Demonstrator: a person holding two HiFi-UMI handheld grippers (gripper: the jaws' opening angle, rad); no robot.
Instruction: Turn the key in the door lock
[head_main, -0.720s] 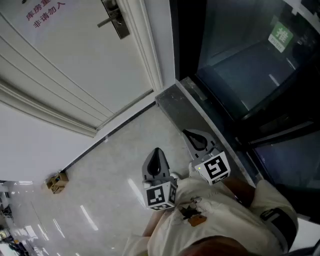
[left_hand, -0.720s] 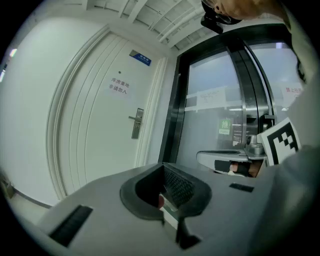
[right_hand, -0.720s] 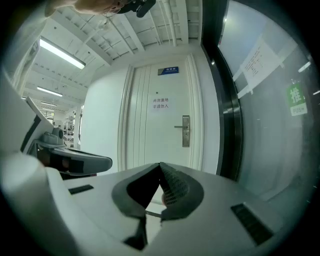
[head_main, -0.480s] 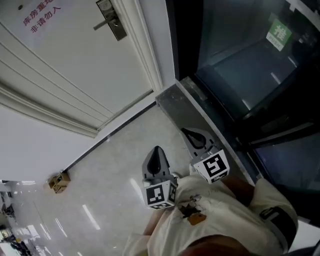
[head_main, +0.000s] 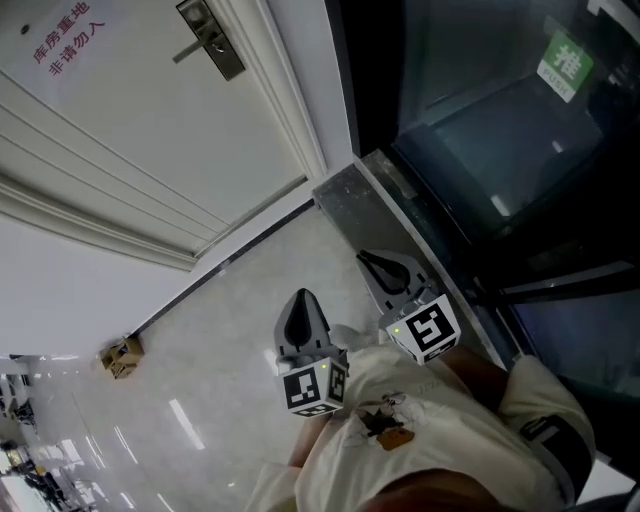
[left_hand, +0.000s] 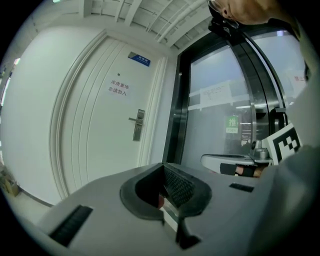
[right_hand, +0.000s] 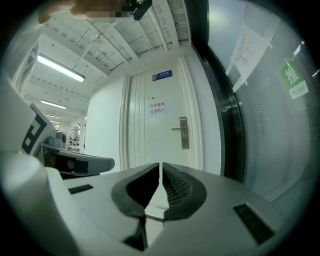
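The white door (head_main: 130, 150) carries a metal lock plate with a lever handle (head_main: 210, 40) at the head view's top left. The same lock plate (left_hand: 138, 125) shows well ahead in the left gripper view, and the lock plate (right_hand: 184, 132) likewise in the right gripper view. No key can be made out at this distance. My left gripper (head_main: 300, 298) and right gripper (head_main: 368, 258) hang side by side in front of the body, far from the door. The left gripper (left_hand: 162, 166) is shut, with a small reddish bit deep between its pads that I cannot identify. The right gripper (right_hand: 160, 164) is shut with nothing in it.
A dark glass door (head_main: 480, 150) with a green sign (head_main: 565, 65) fills the right side, above a grey metal threshold (head_main: 365, 210). A small cardboard box (head_main: 122, 355) lies on the glossy floor by the wall. Red lettering (head_main: 65, 30) is on the white door.
The head view has drifted, so the lock plate sits further up and left in the picture. My left gripper has shifted slightly left. Both pairs of jaws look unchanged.
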